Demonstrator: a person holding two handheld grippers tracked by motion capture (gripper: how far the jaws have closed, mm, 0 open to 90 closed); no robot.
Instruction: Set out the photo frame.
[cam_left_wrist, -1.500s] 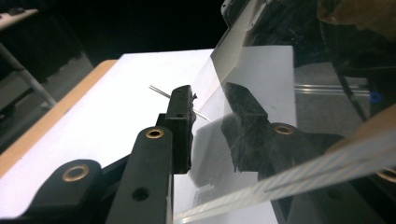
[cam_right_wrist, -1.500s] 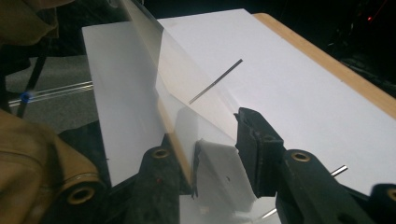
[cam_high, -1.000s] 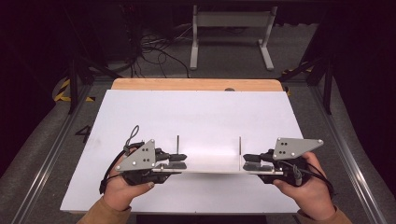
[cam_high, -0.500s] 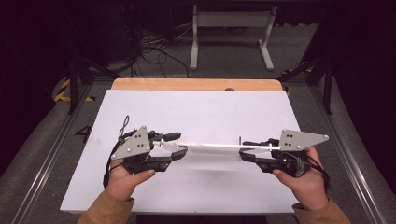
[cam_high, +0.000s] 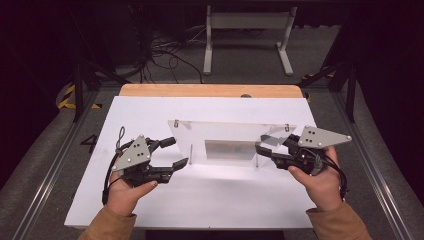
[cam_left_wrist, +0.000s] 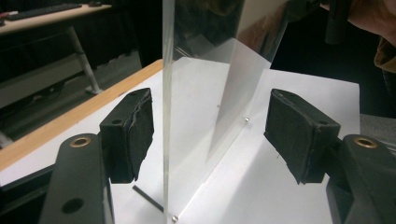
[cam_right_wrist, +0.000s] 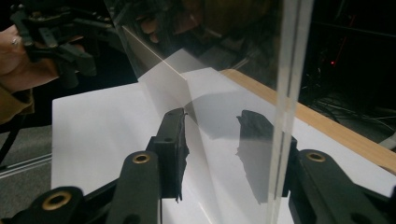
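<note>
From above, the clear upright acrylic panel stands mid-desk, between your left gripper and right gripper. In your left gripper view, the jaws gape wide astride its edge, not touching. In your right gripper view, the jaws also straddle it; contact I cannot tell.

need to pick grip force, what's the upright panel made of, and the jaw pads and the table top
Upright panel: looks like clear acrylic, glossy; you see through it, and its cut edge shows pale in the left gripper view. Could be glass. Jaw pads: matte black foam or rubber, torn at the edges. Table top: smooth matte white board with a bare wood strip at the far edge.
</note>
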